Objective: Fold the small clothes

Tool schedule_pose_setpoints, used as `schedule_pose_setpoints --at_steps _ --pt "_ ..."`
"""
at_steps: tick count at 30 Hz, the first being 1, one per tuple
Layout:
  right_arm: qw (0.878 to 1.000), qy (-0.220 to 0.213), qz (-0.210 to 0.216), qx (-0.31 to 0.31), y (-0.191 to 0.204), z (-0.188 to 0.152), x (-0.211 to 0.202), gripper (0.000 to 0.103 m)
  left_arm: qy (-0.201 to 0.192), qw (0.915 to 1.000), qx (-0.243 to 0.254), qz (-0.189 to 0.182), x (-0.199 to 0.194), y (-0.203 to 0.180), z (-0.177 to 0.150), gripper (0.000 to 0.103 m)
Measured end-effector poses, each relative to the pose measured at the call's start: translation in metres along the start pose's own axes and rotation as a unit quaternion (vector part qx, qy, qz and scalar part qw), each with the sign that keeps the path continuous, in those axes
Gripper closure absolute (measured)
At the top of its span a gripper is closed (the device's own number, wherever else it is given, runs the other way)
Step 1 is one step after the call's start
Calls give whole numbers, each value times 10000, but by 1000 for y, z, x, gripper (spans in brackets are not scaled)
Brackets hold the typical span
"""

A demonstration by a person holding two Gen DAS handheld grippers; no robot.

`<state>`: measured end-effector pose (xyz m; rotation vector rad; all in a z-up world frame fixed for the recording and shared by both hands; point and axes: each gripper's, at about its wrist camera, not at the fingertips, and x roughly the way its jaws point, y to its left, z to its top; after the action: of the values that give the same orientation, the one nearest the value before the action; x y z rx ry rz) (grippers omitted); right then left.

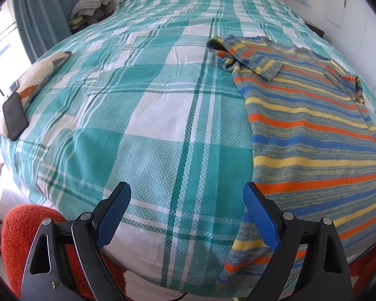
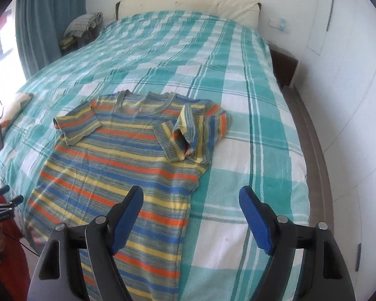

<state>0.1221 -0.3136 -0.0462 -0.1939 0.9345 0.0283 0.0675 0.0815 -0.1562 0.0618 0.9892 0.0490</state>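
Striped shirt flat on bed; both hand-held grippers gaping, empty

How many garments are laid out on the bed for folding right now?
1: the striped knit short-sleeved shirt lies flat near the foot of the teal plaid bedspread, both sleeves folded inward. A fabric pile beside the bed may hold more.

Teal-checked bed, cream headboard, teal curtain, white walls

Left gripper and right gripper (jaws wide apart) grip nothing.
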Motion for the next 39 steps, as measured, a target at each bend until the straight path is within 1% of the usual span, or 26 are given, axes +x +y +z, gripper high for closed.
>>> schedule_pose_setpoints --at_steps 2,3,5,6,7,8,9,10,11,12,13,14,15,17,20,22,23,25,27,29,31,32,34,37,38,39 --pt "9899 306 -471 -1299 32 18 43 26 14 10000 53 54 0 -1 -1 11" --pt "9747 314 -886 -2028 49 22 65 26 31 10000 58 68 0 0 -2 11" --pt "9288 225 -1713 -3278 73 24 108 26 74 9999 26 81 2 3 -2 11" --pt "8999 286 -2100 -3812 79 24 132 27 98 9999 -3 85 2 4 -2 11" --pt "8832 366 -2289 -4078 81 25 153 46 117 9999 -42 90 3 6 -2 11" --pt "8948 546 -2041 -3934 76 34 167 99 133 9998 -93 96 4 8 -1 11" --pt "9306 798 -1486 -3247 63 49 173 97 151 9997 -150 92 4 11 -1 11" --pt "9659 786 -990 -2258 40 65 169 100 172 9996 -211 72 5 13 0 11" --pt "9876 553 -669 -1304 12 76 157 100 201 9994 -276 38 6 16 -1 11" --pt "9978 286 -440 -400 -22 77 143 100 239 9991 -339 -2 7 18 0 11" --pt "9986 121 -360 356 -56 73 132 100 288 9988 -398 -47 10 20 0 11" --pt "9930 25 -341 1133 -93 60 122 100 333 9984 -444 -81 12 21 0 11" --pt "9801 2 -338 1959 -131 42 115 100 371 9981 -485 -106 14 22 1 11" --pt "9422 200 -309 3331 -197 -6 110 96 424 9976 -538 -137 17 22 0 11" --pt "8932 782 116 4427 -245 -71 124 83 445 9979 -461 -72 18 17 -1 11" --pt "8692 719 584 4858 -255 -103 126 83 444 9984 -347 18 18 12 -2 11" --pt "8627 562 773 4967 -256 -113 122 83 443 9986 -298 51 17 11 -3 11" --pt "8668 353 798 4910 -258 -119 114 81 454 9987 -219 100 17 8 -5 11" --pt "8729 165 918 4789 -259 -117 111 69 469 9986 -177 142 18 7 -5 11" --pt "8711 -13 1097 4787 -262 -116 109 45 477 9986 -168 182 19 6 -4 11" --pt "8611 -202 1185 4940 -263 -116 110 37 473 9985 -182 209 19 6 -4 11" --pt "8515 -277 1250 5085 -266 -119 113 35 479 9984 -189 216 20 7 -4 11" --pt "8175 -342 1454 5562 -274 -132 125 35 499 9983 -187 233 21 7 -5 11" --pt "7636 -881 1737 6156 -286 -151 134 40 536 9981 -171 269 23 7 -6 11" --pt "7508 -1023 1889 6246 -289 -153 137 64 542 9980 -167 271 24 7 -6 11" --pt "7440 -1074 2090 6255 -292 -153 141 83 546 9980 -155 278 24 6 -6 11"
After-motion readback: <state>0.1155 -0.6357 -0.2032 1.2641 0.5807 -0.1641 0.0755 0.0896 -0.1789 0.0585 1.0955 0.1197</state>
